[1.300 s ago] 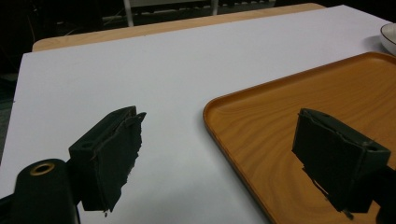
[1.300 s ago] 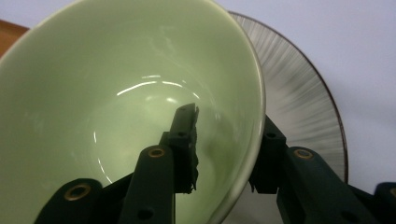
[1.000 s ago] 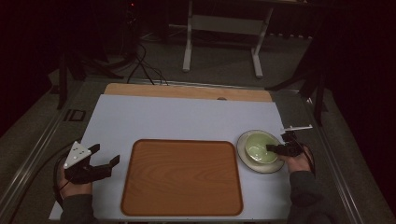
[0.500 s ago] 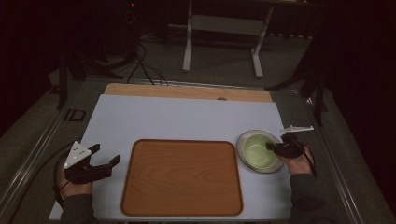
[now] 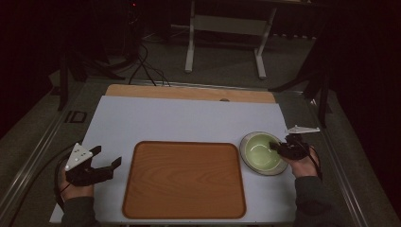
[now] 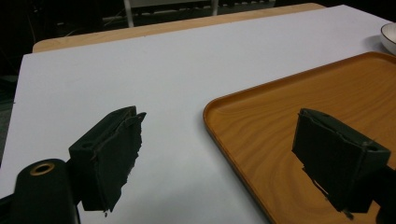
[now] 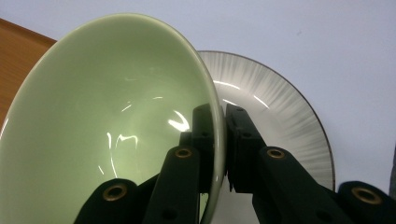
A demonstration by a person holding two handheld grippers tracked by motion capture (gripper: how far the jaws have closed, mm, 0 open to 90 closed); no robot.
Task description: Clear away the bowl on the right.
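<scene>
A pale green bowl (image 5: 260,153) (image 7: 107,126) sits at the right of the table, tilted up over a white ribbed plate (image 5: 274,170) (image 7: 275,107). My right gripper (image 5: 279,149) (image 7: 223,126) is shut on the bowl's near rim, one jaw inside and one outside. A wooden tray (image 5: 184,184) (image 6: 280,116) lies empty in the middle. To the left of the tray, my left gripper (image 5: 108,157) (image 6: 219,149) is held open with nothing between its jaws, one jaw over the tray's left edge in the left gripper view.
A white mat (image 5: 189,118) covers the table, with a wooden strip (image 5: 189,93) along its far edge. Beyond the table are a metal stand (image 5: 227,28) and cables on a dark floor. Metal rails run along both sides of the table.
The right gripper has risen slightly with the bowl's rim in its grip, tilting the bowl up off the plate. The left gripper has stayed where it was.
</scene>
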